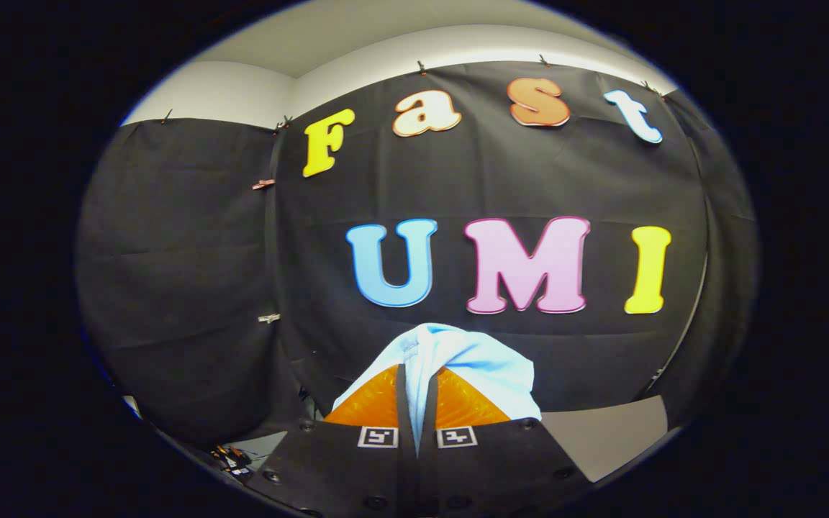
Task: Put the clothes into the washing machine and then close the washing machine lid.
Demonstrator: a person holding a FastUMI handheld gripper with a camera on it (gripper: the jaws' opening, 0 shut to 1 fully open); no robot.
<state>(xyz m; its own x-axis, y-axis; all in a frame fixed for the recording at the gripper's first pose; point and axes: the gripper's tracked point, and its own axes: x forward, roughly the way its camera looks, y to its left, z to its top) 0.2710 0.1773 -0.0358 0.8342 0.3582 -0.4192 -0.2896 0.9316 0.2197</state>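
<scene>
My gripper [415, 381] is raised and faces the black cloth wall. Its two orange fingers [371, 403] are pressed close together on a light blue cloth garment [479, 367]. The garment bunches up above the fingertips and drapes down over the right finger. A thin fold of it runs down the narrow gap between the fingers.
A grey surface [612, 435] lies below and to the right of the fingers. A small orange and black object [231, 459] sits low on the left. The black cloth wall [191, 288] stands close ahead, with a corner seam left of the fingers.
</scene>
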